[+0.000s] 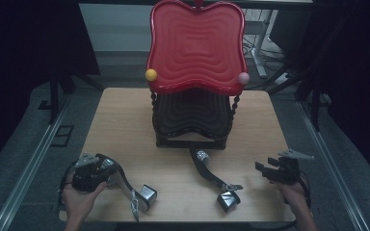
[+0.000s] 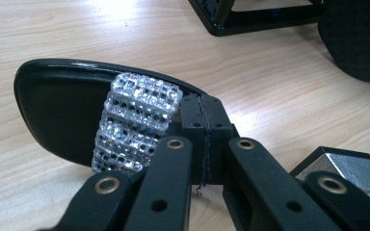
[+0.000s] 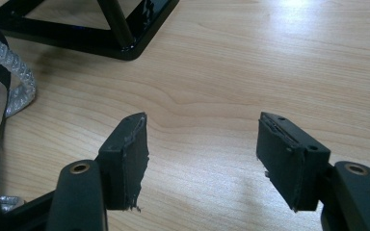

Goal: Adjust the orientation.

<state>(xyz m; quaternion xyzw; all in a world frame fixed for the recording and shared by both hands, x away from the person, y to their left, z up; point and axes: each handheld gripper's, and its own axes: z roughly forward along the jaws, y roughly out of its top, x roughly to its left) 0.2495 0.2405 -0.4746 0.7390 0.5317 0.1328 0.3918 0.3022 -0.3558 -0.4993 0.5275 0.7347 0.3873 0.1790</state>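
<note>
Two black heeled shoes with sparkling straps and silver block heels lie on the wooden table (image 1: 125, 120). My left gripper (image 1: 107, 166) holds the left shoe (image 1: 125, 185) by its front. In the left gripper view the jaws (image 2: 204, 113) are pressed together at the sole's edge (image 2: 58, 110), beside the crystal strap (image 2: 135, 120). The silver heel (image 2: 347, 166) lies at the right. The second shoe (image 1: 212, 175) rests in the middle, toe toward the rack. My right gripper (image 1: 266, 169) hovers open at the right, and nothing is between its jaws (image 3: 202, 139).
A two-tier rack stands at the table's far middle, with a red wavy tray (image 1: 196, 45) above a black one (image 1: 192, 118). Yellow (image 1: 151, 74) and pink (image 1: 243, 78) knobs sit at its corners. The black base frame (image 3: 77, 36) is close ahead of my right gripper.
</note>
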